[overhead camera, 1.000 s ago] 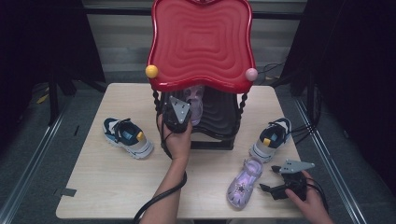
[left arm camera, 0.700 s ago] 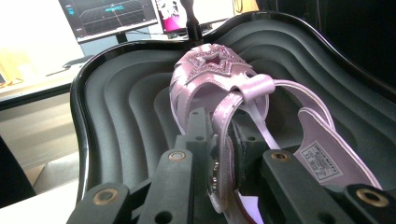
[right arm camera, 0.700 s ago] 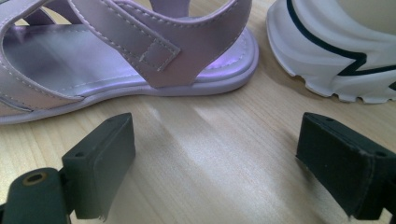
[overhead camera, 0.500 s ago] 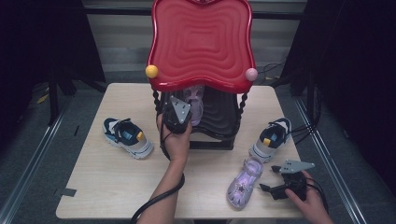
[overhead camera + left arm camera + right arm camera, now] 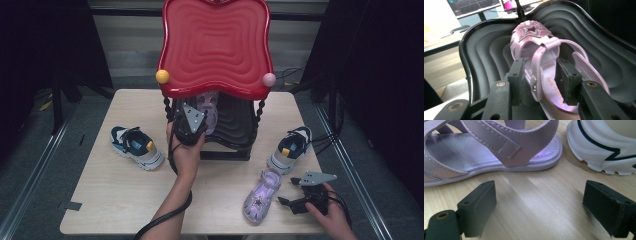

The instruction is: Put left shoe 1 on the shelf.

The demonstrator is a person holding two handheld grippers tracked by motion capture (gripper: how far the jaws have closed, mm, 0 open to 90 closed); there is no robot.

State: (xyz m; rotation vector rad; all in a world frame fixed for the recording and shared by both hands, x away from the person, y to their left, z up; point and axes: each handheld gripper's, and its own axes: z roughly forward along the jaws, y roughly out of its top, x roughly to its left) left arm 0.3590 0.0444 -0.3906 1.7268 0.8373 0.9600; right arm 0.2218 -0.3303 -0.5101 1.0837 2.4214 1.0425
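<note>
A lilac sandal (image 5: pixel 541 50) with a star on its toe lies on the black ribbed lower tray (image 5: pixel 486 55) of a small stand (image 5: pixel 215 45) with a red top. My left gripper (image 5: pixel 540 75) reaches in under the red top (image 5: pixel 200 117). Its jaws have just been opening and now stand open either side of the sandal's heel strap, pads off it. The matching sandal (image 5: pixel 260 195) lies on the table at the front right. My right gripper (image 5: pixel 287 202) rests open just right of that second sandal (image 5: pixel 486 145), nothing between its fingers (image 5: pixel 540 205).
A white and navy sneaker (image 5: pixel 137 147) sits at the table's left. Its pair (image 5: pixel 290 150) stands right of the stand, close behind the right gripper, its sole (image 5: pixel 604 147) filling that view's upper right. Yellow (image 5: pixel 162 76) and pink (image 5: pixel 269 79) knobs jut from the red top's corners.
</note>
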